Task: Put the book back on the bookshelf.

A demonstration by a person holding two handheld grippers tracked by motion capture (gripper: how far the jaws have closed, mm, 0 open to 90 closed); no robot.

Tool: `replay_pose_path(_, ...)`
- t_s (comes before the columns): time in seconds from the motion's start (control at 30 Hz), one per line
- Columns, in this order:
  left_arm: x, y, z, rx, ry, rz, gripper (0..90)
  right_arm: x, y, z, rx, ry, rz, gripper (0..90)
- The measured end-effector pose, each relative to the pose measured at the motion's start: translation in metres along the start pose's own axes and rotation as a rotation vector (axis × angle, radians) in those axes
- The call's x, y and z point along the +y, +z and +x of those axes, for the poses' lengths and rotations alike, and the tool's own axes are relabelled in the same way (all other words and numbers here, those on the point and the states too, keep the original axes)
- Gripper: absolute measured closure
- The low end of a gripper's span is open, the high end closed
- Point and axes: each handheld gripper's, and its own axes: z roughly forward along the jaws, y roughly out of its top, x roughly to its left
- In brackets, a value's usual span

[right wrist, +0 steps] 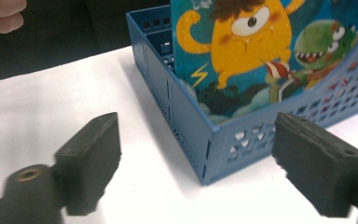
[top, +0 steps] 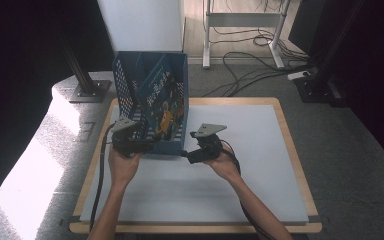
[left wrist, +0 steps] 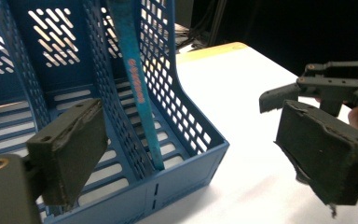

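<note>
A blue slotted file rack point(top: 130, 85) with three compartments stands at the back left of the white table top point(top: 250, 170). A picture book point(top: 162, 100) with a yellow monster on its cover leans upright in the rack's right compartment. In the left gripper view the book point(left wrist: 135, 84) shows edge-on. My left gripper point(top: 139, 146) is open at the rack's front left, its jaws point(left wrist: 196, 154) spread either side of the front corner. My right gripper point(top: 192, 154) is open at the rack's front right corner point(right wrist: 205, 154), holding nothing. The book cover point(right wrist: 261, 51) rises just behind that corner.
The rack point(left wrist: 186, 158) sits near the table's back left edge. A white panel point(top: 142, 25) stands behind it. Black stands point(top: 82, 75) and cables point(top: 250, 70) lie on the floor beyond. The other hand point(right wrist: 0, 16) shows in the right gripper view.
</note>
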Motion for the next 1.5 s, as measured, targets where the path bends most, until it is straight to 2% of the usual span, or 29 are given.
replay_pose_path(0.13, -0.003, -0.002, -0.004, -0.011, 0.028, 0.011, 3.2, -0.003, -0.008, -0.001, -0.014, -0.003, 0.022, 11.8)
replay_pose_path(0.27, -0.007, -0.003, -0.008, -0.03, 0.044, 0.035, 0.4, -0.006, -0.018, -0.001, -0.023, -0.012, 0.024, 5.6)
replay_pose_path(0.33, -0.009, -0.004, -0.01, -0.034, 0.054, 0.04, 0.0, -0.008, -0.025, -0.001, -0.029, -0.02, 0.024, 1.5)
replay_pose_path(0.43, -0.011, -0.006, -0.012, -0.043, 0.06, 0.042, 0.0, -0.009, -0.03, -0.001, -0.039, -0.028, 0.033, 0.0)
replay_pose_path(0.67, -0.017, -0.012, -0.015, -0.05, 0.082, 0.031, 0.0, -0.015, -0.049, -0.004, -0.071, -0.034, 0.044, 0.0)
replay_pose_path(0.93, -0.026, -0.016, -0.018, -0.063, 0.113, 0.048, 0.0, -0.028, -0.07, -0.011, -0.111, -0.027, 0.06, 0.0)
replay_pose_path(1.17, -0.034, -0.021, -0.018, -0.077, 0.107, 0.044, 0.0, -0.042, -0.092, -0.018, -0.15, -0.006, 0.055, 0.0)
replay_pose_path(1.37, -0.041, -0.026, -0.019, -0.085, 0.113, 0.05, 0.0, -0.059, -0.113, -0.024, -0.188, 0.028, 0.04, 0.0)
replay_pose_path(1.47, -0.046, -0.029, -0.019, -0.085, 0.114, 0.055, 0.0, -0.07, -0.13, -0.03, -0.218, 0.053, 0.03, 0.0)
replay_pose_path(1.5, -0.047, -0.03, -0.019, -0.083, 0.114, 0.055, 0.0, -0.07, -0.13, -0.03, -0.218, 0.053, 0.03, 0.0)
